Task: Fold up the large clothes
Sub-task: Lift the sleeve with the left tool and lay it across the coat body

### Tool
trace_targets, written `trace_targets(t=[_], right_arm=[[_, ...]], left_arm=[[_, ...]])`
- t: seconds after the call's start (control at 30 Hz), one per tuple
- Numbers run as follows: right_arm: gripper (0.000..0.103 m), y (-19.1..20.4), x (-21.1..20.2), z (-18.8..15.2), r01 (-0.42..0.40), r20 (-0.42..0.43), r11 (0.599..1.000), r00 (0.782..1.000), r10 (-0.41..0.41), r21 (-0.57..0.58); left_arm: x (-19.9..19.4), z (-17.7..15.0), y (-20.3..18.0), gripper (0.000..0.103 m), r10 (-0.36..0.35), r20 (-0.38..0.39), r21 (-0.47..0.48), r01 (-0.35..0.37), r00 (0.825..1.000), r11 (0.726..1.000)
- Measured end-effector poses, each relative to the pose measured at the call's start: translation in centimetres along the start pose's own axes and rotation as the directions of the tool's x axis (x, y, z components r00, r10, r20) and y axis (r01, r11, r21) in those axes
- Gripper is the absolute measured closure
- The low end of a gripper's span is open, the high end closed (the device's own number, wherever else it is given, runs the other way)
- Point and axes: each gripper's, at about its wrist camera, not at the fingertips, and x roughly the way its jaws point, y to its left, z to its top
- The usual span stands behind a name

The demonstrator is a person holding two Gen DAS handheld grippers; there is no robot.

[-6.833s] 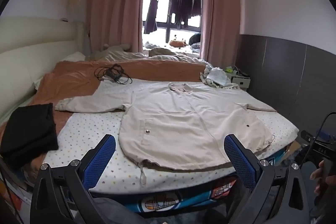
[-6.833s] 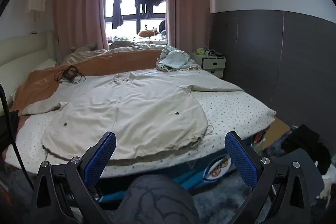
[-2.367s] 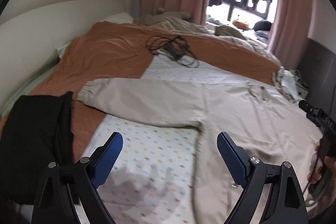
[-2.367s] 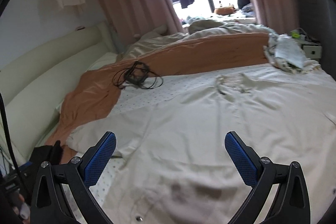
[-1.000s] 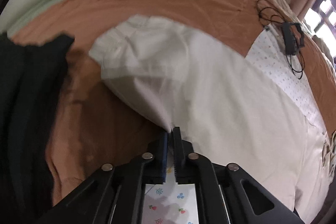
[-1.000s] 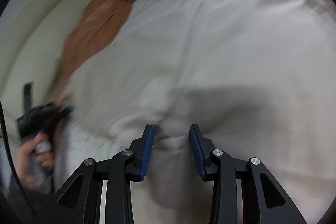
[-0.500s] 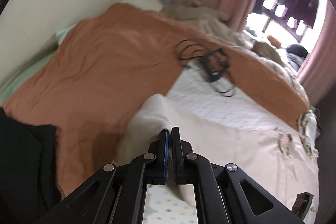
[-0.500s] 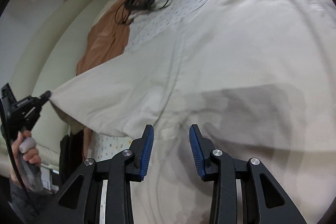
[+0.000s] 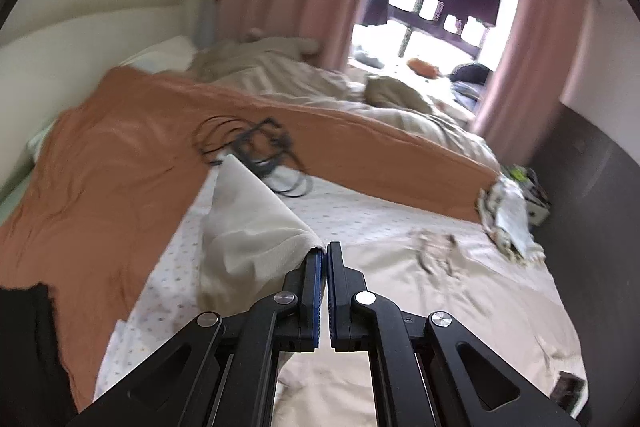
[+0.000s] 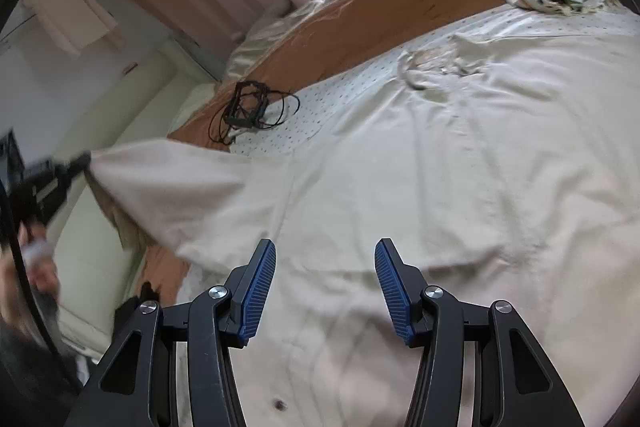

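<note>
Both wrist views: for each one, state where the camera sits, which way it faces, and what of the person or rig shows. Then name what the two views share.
Left wrist: sits behind the left tongs, shut on the beige jacket's sleeve cuff, facing up the bed toward the window.
Right wrist: sits behind the open right tongs, looking down on the jacket body toward the headboard side; the left tongs and a blurred hand show at the left edge.
Shared: the jacket, the black cable bundle and the orange blanket.
</note>
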Motion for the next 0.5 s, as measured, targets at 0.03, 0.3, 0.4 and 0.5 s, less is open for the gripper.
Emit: trace_targets(t=[0.03,0.3,0.4,0.5], right_arm=[[0.050,-0.5,0.0,0.0,0.027,-0.025,1.000,0.999,-0.027,-0.001],[0.050,-5.3,0.4,0.8,0.058,-0.037,0.990,0.998,-0.054,0.125],[0.050,-6.5,0.5,1.2,0.065,-0.037,0.983,0.998,-0.060,0.171],[0.050,-6.9,0.2,1.5,0.070,-0.029,0.980,0.997,-0.065,0.188]], left_arm=[[0.0,-0.2,-1.1,0.101,-0.014,-0.002,0.012,0.014,1.000,1.000],[1.5,-2.0,-6.2,0.101,-0.078,-0.063,0.094,0.084,0.995,0.992],[2.9,-3.3,-7.9,0.101,-0.098,-0.104,0.103,0.109,0.990,0.989],[4.7,-4.9,-9.5,0.101,-0.123,-0.150,0.114,0.141,0.981,0.983]])
